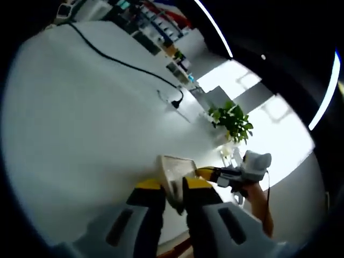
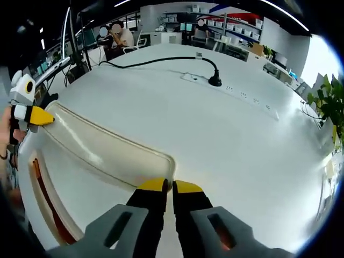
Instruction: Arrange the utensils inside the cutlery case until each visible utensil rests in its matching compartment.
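A cream cutlery case point(image 2: 102, 145) lies low over the white table, its long rim running from the left edge towards my right gripper point(image 2: 172, 187), whose yellow-tipped jaws are shut on the near corner of the rim. My left gripper point(image 2: 40, 116) pinches the far corner at the left. In the left gripper view that case point(image 1: 174, 165) shows as a small cream corner, and my left gripper point(image 1: 173, 185) is shut on its edge. The right gripper point(image 1: 207, 173) reaches in from the right onto the same case. A reddish-brown strip point(image 2: 45, 207) lies inside the case; I cannot tell what it is.
The white table point(image 2: 231, 140) stretches wide around the case. A black cable point(image 2: 156, 61) ends in a plug point(image 2: 215, 80) by a flush socket strip point(image 2: 247, 97). A potted plant point(image 1: 232, 121) stands at the table's edge. People sit at desks point(image 2: 121, 35) at the back.
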`<state>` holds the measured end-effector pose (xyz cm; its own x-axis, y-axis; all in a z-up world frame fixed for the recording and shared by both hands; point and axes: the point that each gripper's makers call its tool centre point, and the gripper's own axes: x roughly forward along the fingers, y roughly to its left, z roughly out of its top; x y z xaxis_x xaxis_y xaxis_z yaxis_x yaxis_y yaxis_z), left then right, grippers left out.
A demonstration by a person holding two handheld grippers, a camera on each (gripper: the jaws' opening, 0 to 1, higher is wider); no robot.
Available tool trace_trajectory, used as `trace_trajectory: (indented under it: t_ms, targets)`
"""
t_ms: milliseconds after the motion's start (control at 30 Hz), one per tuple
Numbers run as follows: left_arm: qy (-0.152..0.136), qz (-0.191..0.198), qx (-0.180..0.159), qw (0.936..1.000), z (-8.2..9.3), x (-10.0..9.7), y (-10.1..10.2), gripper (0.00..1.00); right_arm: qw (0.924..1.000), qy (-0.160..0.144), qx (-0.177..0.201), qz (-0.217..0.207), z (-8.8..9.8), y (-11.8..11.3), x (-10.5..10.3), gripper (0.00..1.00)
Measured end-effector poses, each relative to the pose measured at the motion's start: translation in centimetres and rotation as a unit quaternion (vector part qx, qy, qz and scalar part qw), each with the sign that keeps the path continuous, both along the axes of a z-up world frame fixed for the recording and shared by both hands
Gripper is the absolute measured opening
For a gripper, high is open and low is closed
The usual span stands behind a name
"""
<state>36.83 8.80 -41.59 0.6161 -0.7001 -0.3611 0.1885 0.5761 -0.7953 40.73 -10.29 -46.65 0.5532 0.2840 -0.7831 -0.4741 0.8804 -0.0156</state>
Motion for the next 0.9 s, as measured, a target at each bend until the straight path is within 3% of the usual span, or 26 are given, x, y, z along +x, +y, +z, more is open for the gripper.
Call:
trace_trajectory:
  t_ms: [133,300,600,800,900]
  targets:
    - [-0.017,0.002,0.022,0.9996,0.0,0.1,0.1,0.09,1.0,0.0,-0.001,0.002,0.1,-0.1,0.2,0.03]
    - [-0.031,0.013,-0.022,0.9992,0.9,0.5,0.0,0.06,1.0,-0.005,0.003,0.005,0.2,-0.2,0.3,0.04]
    - [-0.043,-0.002,-0.011,0.999,1.4,0.0,-0.4,0.05,0.9988,-0.016,-0.002,0.046,0.3,-0.2,0.0,0.05]
    - [-0.069,-0.018,-0.015,0.9973,2.1,-0.4,-0.7,0.03,0.997,-0.022,-0.007,0.073,0.4,-0.2,-0.4,0.06]
    - [-0.081,-0.025,-0.011,0.9963,2.3,-0.7,-0.9,0.03,0.9957,-0.019,0.005,0.09,0.7,0.2,-0.9,0.13]
